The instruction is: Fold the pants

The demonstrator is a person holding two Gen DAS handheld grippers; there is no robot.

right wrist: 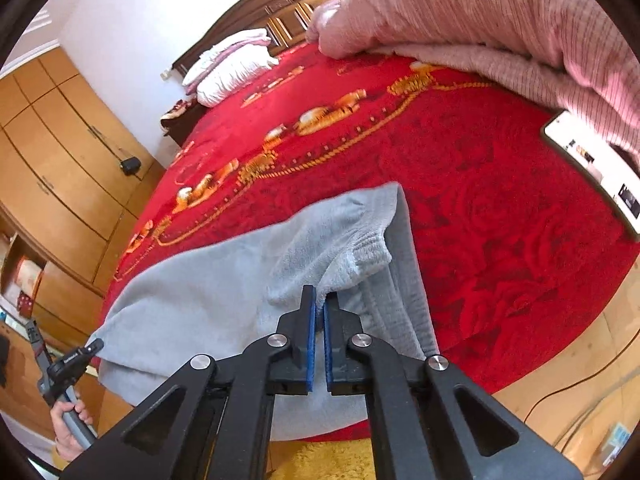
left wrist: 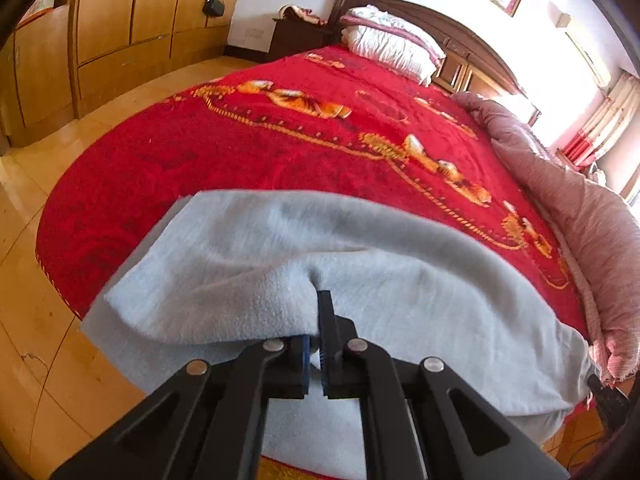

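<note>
So the light grey fleece pants (left wrist: pixel 248 264) are lying across the near end of a bed covered in a red plush blanket with a gold chain-and-tassel pattern (left wrist: pixel 248 148), and both grippers have a hold of them. The left black two-finger gripper (left wrist: pixel 319 320) has its jaws pinched nearly together on a bunched fold of the grey fabric, which puckers up right at the fingertips. From that gripper the pants spread out to both sides, so their long axis runs sideways across its view, along the bed's near edge, with part of the cloth drooping over that edge below the gripper.

The right black gripper with blue pads (right wrist: pixel 321 300) is also clamped narrow, on fabric just beside the gathered elastic waistband (right wrist: pixel 368 248). That puts the waist end at the right gripper, with the waistband opening facing ahead and to its right, and the rest of the pants trailing off to its left toward the other gripper, visible there with a hand (right wrist: pixel 70 420) on its handle.

A crumpled pink ribbed quilt (right wrist: pixel 500 12) is piled ahead and right of the right gripper, with a white phone-like device (right wrist: pixel 588 160) lying at its edge. White ruffled pillows (left wrist: pixel 388 40) sit far ahead by the dark wooden headboard (left wrist: pixel 452 32).
</note>
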